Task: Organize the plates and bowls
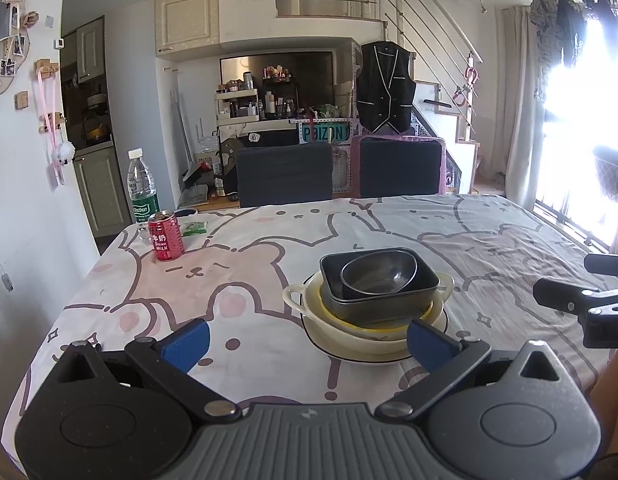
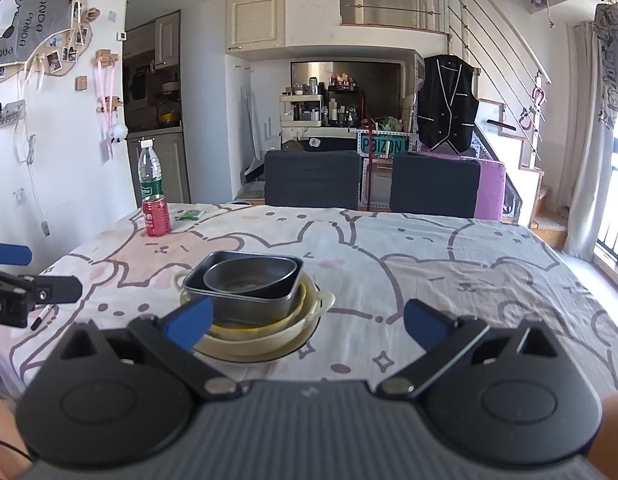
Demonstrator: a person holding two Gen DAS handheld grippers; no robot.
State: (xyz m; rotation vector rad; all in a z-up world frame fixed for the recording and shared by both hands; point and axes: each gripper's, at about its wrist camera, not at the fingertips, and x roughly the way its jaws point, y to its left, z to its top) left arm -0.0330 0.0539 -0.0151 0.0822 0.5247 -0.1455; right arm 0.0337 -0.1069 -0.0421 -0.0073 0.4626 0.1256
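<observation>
A stack of dishes stands on the table: a round dark bowl [image 1: 379, 274] sits in a dark square bowl [image 1: 385, 304], which sits in a cream handled bowl [image 1: 297, 294] with a yellow rim, on a white plate [image 1: 361, 354]. The stack also shows in the right wrist view [image 2: 249, 280]. My left gripper [image 1: 307, 340] is open and empty, just in front of the stack and to its left. My right gripper [image 2: 309, 320] is open and empty, with its left finger [image 2: 189, 322] in front of the stack's near side.
A red can [image 1: 166, 236] and a water bottle [image 1: 142, 188] stand at the table's far left, with a green packet [image 1: 195, 227] beside them. A black pen [image 2: 41, 318] lies near the left edge. Two dark chairs [image 1: 285, 174] stand behind the cartoon tablecloth [image 1: 249, 280].
</observation>
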